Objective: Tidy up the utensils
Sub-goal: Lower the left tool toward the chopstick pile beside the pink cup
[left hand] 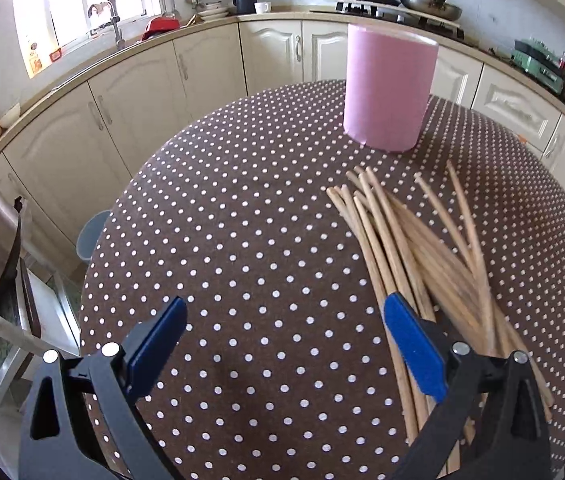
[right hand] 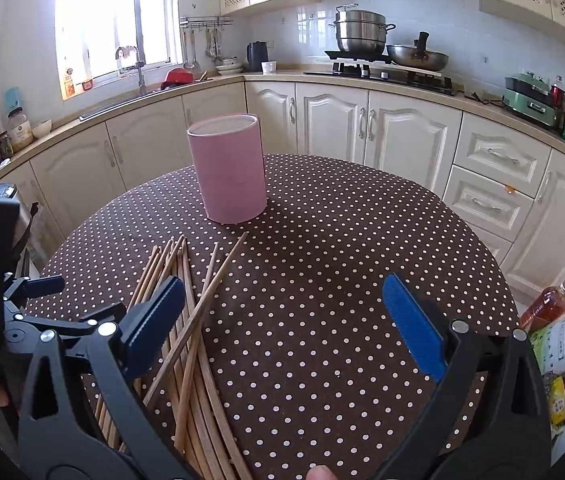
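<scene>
**Chopsticks loose beside the pink holder**

The wooden chopsticks (left hand: 414,248) lie fanned on the dotted tablecloth (left hand: 242,240), just in front of the upright pink holder (left hand: 388,88). The left gripper (left hand: 284,312) and right gripper (right hand: 282,292) both gape wide, empty.

I'm looking at a loose pile of long, thin, light-brown wooden chopsticks (left hand: 414,248) (right hand: 186,320) lying flat on the brown white-dotted tablecloth, most of them bunched roughly parallel with their narrow tips fanning toward the far side, and a couple crossing over the bunch at an angle. Just beyond those tips I can see a tall, pale pink cylindrical holder (left hand: 389,88) (right hand: 229,168) standing upright with its top open, close to the chopsticks but not touching them.
</scene>
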A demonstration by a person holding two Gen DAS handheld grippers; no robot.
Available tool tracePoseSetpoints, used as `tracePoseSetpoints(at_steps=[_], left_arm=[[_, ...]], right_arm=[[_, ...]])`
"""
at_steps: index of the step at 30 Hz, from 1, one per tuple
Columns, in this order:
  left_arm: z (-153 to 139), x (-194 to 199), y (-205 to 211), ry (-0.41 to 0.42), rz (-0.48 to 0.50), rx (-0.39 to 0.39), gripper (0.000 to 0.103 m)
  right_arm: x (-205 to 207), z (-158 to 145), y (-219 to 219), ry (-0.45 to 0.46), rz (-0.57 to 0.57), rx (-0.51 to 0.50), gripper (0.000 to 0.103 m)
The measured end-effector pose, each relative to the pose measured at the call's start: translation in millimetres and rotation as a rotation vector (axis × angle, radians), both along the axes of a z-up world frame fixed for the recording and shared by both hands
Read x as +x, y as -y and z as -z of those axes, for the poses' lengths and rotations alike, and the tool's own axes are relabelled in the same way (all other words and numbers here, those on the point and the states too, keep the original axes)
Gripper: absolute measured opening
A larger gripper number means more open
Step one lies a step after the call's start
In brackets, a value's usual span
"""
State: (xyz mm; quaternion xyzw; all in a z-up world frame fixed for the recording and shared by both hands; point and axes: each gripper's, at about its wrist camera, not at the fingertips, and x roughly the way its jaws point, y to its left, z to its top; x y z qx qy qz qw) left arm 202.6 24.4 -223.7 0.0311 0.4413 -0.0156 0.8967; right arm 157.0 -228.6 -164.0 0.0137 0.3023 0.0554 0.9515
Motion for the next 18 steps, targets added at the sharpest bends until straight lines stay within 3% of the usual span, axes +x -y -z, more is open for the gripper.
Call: tracePoseSetpoints(at_steps=[8, 11, 14, 18], left_arm=[[0, 8, 4, -0.008, -0.023, 0.024, 0.097], [8, 13, 5, -0.032, -0.037, 0.104, 0.097], [5, 16, -1, -0.047, -0.045, 0.034, 0.097], [-7, 11, -14, -0.004, -0.072, -0.026, 0.097]], right_arm=[[14, 8, -3, -0.041, -0.018, 0.029, 0.097], [26, 11, -4, -0.082, -0.03, 0.061, 0.097], [38, 16, -6, -0.128, -0.064, 0.108, 0.097], [46, 16, -7, -0.142, -0.063, 0.134, 0.097]])
